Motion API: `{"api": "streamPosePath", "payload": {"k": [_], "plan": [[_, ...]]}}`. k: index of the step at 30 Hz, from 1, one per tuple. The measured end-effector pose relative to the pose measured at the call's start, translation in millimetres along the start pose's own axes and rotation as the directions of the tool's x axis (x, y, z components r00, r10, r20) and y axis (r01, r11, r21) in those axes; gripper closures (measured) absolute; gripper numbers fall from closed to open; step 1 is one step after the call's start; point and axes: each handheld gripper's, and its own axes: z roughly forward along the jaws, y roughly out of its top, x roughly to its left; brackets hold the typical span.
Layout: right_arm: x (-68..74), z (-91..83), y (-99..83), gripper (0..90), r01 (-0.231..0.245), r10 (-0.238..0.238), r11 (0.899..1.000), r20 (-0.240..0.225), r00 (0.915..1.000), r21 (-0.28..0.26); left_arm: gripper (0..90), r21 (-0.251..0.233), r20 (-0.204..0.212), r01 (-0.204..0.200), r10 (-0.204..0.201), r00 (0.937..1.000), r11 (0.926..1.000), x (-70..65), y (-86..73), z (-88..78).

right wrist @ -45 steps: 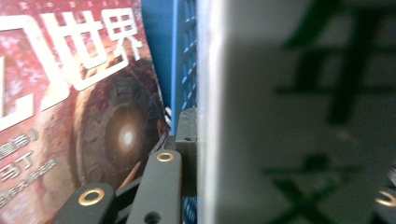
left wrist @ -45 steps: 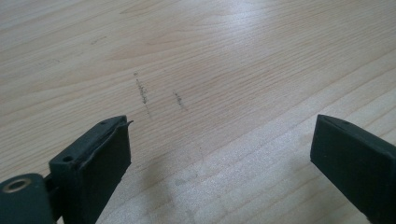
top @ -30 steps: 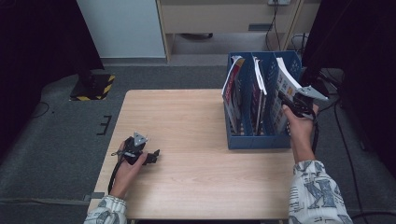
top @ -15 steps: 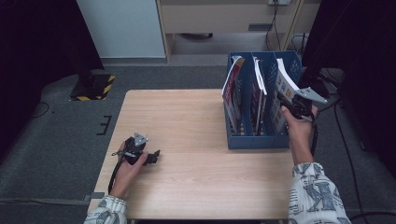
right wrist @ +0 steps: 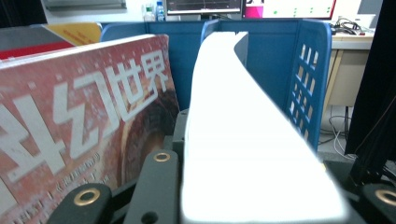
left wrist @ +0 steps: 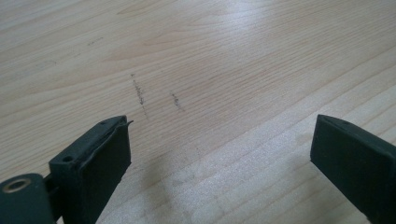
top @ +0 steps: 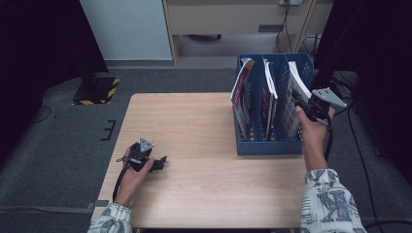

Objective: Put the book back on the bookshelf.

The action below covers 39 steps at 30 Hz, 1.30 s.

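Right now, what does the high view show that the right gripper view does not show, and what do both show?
The high view alone gives the wooden table, the left gripper resting on it, and three slots of the blue file rack. The right gripper view alone gives the red cover with large white characters, and monitors behind the rack. Both show the right gripper closed on the thick magazine in the rack's right slot.

left claw (top: 162, 161) lies low with jaws spread wide; right claw (top: 305, 105) is raised, jaws narrowly parted.
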Motion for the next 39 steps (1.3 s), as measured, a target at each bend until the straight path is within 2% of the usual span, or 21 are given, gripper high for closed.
{"api": "streamPosePath", "payload": {"k": [8, 15, 20, 26, 35, 39], "plan": [[0.8, 0.7, 1.8, 72.3, 0.003, -0.003, 1.0, -0.004, 1.0, -0.005, 4.8, 0.0, 0.001, 0.0, 0.0, 1.0, 1.0, 0.3, -0.1, 0.0], [-0.1, 0.8, 2.4, 73.1, 0.028, -0.028, 1.0, -0.002, 0.9996, -0.004, 4.8, 0.004, 0.003, -0.001, 0.001, 1.0, 1.0, -0.1, -0.2, 0.7], [-1.4, 1.8, 4.4, 73.3, 0.026, -0.026, 1.0, -0.003, 0.9997, 0.003, 4.8, 0.004, 0.008, -0.002, 0.002, 1.0, 1.0, -0.8, -0.1, 1.0], [-6.4, 3.6, 5.3, 73.5, 0.005, -0.005, 1.0, 0.02, 0.9998, -0.008, 4.8, -0.002, 0.01, 0.004, -0.004, 0.9999, 1.0, 0.0, 0.0, 0.3], [-15.5, 6.4, 9.0, 73.6, 0.014, -0.014, 1.0, 0.04, 0.9991, -0.015, 5.3, -0.045, 0.015, 0.058, -0.058, 0.9982, 0.9973, 8.0, 1.4, -6.4], [-17.2, 8.5, 11.5, 73.6, 0.018, -0.016, 0.999, 0.04, 0.9991, -0.027, 5.4, -0.045, 0.014, 0.057, -0.056, 0.9983, 0.9973, 7.9, 1.4, -5.7]]}}
